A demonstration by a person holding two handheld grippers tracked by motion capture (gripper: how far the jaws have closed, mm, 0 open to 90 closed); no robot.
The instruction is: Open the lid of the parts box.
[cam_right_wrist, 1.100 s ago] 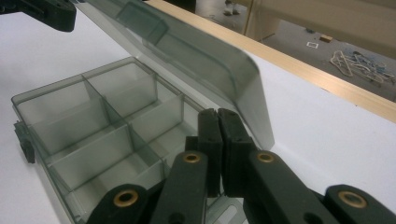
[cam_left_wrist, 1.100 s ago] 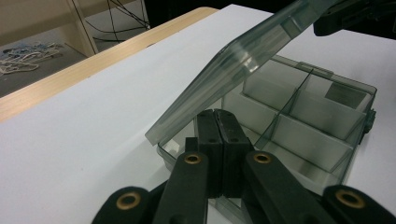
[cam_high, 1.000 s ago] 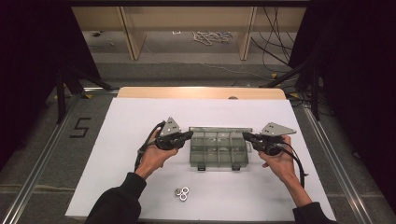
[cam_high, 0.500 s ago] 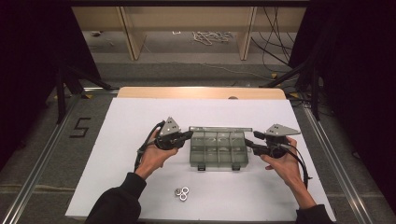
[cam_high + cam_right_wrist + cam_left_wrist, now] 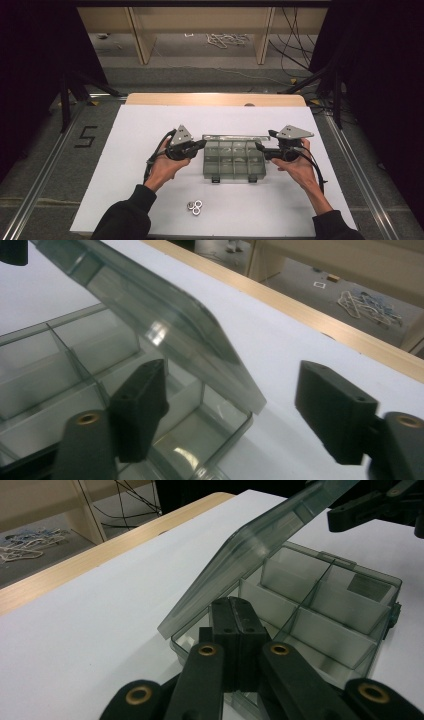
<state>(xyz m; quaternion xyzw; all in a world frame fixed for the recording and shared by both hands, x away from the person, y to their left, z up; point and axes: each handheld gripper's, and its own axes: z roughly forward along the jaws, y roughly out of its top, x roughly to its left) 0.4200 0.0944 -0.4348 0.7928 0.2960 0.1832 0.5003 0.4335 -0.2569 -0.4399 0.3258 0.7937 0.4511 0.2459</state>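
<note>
At the middle of the white table [image 5: 150, 125], a clear compartment box [image 5: 234, 161] sat with its lid [image 5: 235, 136] raised. The left tool [image 5: 200, 145], jaws clenched, pressed on the box's left end, apparently steadying it, while the right tool [image 5: 260, 147], whose jaws had just been opening, stood released beside the lid's corner.

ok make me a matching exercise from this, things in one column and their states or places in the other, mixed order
Things
1. clear grey plastic lid
2. left gripper
3. right gripper
4. small silver rings

States or places
A. jaws apart, just been opening, nothing gripped
B. raised at a slant over the compartment box
C. on the white table near the person
D. jaws shut together

Pairs: 1-B, 2-D, 3-A, 4-C
</note>
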